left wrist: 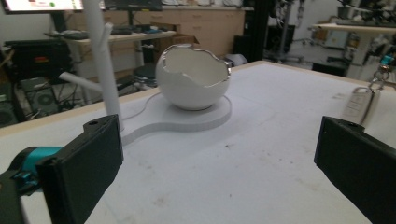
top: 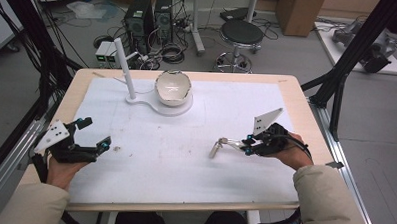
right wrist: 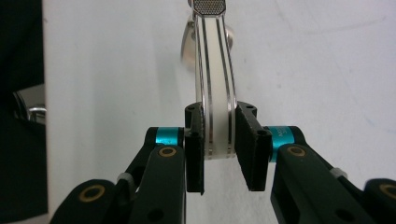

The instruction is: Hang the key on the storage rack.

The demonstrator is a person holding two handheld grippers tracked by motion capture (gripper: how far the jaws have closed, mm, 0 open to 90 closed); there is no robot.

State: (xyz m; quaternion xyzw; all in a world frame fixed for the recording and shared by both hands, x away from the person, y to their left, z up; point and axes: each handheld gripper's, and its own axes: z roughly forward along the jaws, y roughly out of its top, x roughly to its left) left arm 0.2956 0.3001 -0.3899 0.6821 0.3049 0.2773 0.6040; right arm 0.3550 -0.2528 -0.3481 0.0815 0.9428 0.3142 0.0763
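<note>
Evidently mid-carry, the right gripper (top: 247, 145) is clamped on a keyring tag (right wrist: 215, 88), holding it above the white mat (top: 185, 156), while the left gripper (top: 96, 133) hangs wide open and empty; next it likely needs hooking onto the white stand (top: 125, 69)

A cracked-egg-shaped white bowl (top: 173, 88) sits on a white stand (top: 181, 109) beside an upright post (top: 124, 67), far across the worktop (top: 297, 103).
</note>
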